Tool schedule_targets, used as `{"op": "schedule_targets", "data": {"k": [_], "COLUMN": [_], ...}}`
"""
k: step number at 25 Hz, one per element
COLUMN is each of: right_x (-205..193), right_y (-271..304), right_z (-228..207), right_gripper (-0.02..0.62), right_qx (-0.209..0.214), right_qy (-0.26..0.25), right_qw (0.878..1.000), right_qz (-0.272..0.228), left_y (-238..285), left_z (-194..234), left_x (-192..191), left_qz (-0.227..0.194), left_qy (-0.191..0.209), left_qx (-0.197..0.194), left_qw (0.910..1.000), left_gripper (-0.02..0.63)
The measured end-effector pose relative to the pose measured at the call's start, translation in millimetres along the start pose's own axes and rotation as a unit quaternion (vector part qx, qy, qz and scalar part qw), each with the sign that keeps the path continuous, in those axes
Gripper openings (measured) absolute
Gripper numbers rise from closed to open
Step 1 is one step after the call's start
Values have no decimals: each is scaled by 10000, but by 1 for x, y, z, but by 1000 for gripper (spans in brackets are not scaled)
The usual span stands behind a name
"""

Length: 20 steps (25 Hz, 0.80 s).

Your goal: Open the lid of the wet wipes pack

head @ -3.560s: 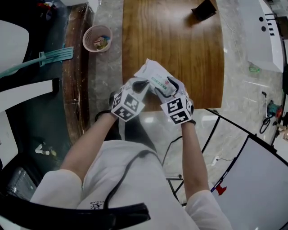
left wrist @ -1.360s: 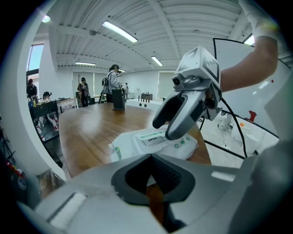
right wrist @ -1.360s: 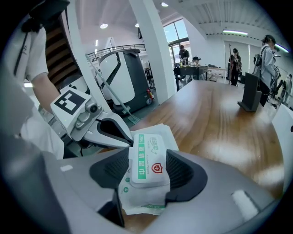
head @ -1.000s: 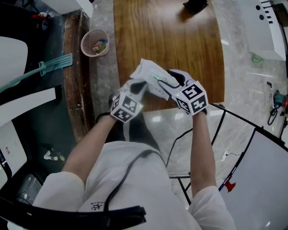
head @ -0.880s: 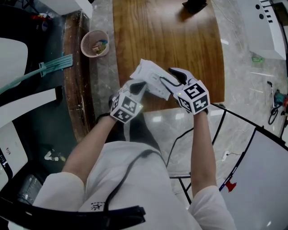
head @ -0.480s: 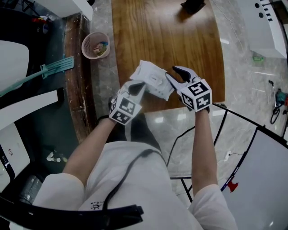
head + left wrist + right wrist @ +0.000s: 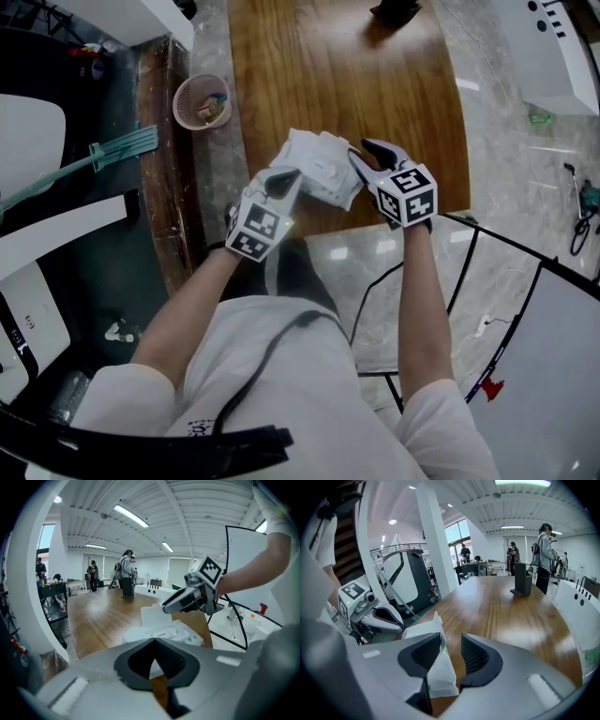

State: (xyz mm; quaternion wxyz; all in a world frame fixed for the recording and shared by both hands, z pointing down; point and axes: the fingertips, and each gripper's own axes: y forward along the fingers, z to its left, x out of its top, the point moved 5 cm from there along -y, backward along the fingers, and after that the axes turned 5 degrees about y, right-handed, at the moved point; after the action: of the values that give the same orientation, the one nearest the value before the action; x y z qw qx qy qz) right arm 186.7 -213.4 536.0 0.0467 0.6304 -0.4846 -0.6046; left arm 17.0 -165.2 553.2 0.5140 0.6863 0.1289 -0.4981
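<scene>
Head view: the white soft-plastic wet wipes pack hangs over the brown wooden worktop, at 1 o'clock from the left hand-held gripper and 9 o'clock from the right hand-held gripper. Left gripper view: jaws pinch the pack's near edge, with the white lid flap upright beyond. Right gripper view: jaws slightly apart, pack end between them, unclamped.

Open tabletop beyond pack; black stand far end
</scene>
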Motion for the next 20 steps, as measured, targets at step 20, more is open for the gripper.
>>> {"op": "schedule_targets", "data": {"k": [20], "right_x": [-18], "right_y": [12], "right_z": [-14], "right_gripper": [141], "right_qx": [-294], "right_qy": [535], "right_qw": [9981], "right_qz": [-56], "left_y": [-8], "left_z": [13], "left_x": [22], "left_qz": [-33], "left_qy": [291], "left_qx": [192], "left_qw": [9994], "left_gripper": [6]}}
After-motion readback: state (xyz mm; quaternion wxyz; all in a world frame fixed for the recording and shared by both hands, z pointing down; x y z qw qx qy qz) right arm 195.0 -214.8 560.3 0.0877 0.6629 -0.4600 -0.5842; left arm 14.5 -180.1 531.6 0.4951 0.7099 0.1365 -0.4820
